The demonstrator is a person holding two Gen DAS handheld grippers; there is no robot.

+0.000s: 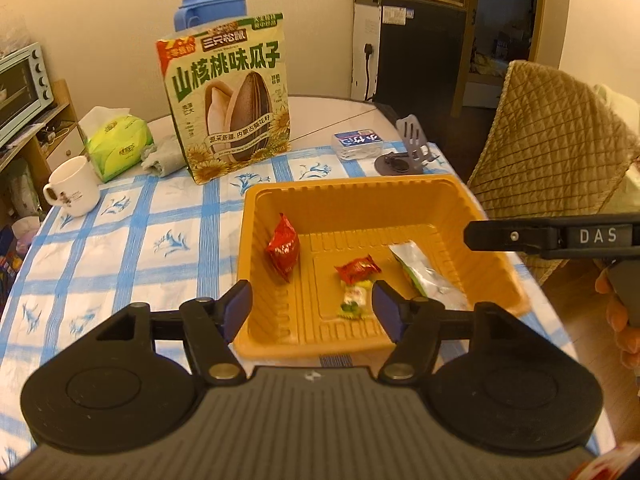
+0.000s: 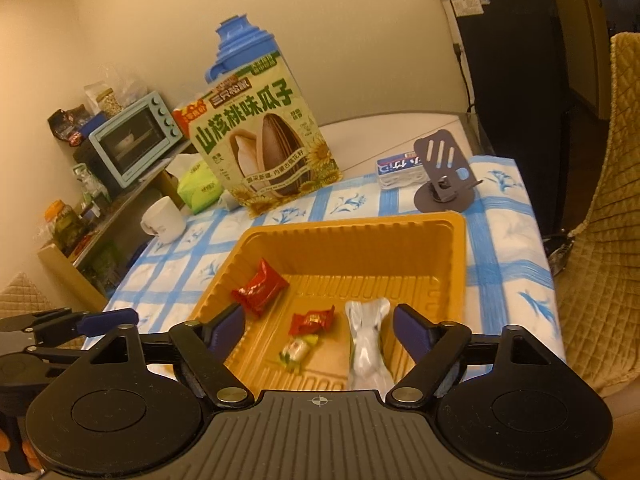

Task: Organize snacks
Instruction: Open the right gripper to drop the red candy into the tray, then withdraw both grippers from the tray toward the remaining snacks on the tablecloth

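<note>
An orange plastic tray (image 1: 360,196) (image 2: 448,256) sits on the blue-checked tablecloth. In it lie a red snack packet (image 1: 284,248) (image 2: 260,288), a small red candy (image 1: 357,268) (image 2: 311,319), a yellow-green candy (image 1: 353,300) (image 2: 297,352) and a silver packet (image 1: 422,274) (image 2: 366,344). My left gripper (image 1: 312,312) is open and empty over the tray's near edge. My right gripper (image 2: 318,334) is open and empty above the candies and silver packet. The right gripper also shows in the left wrist view (image 1: 552,236).
A large sunflower-seed bag (image 1: 230,100) (image 2: 264,136) stands behind the tray, a blue thermos (image 1: 208,0) behind it. A white mug (image 1: 74,188), tissue pack (image 1: 118,146), small box (image 1: 358,144) and phone stand (image 1: 408,148) sit around. A quilted chair (image 1: 552,140) is at right.
</note>
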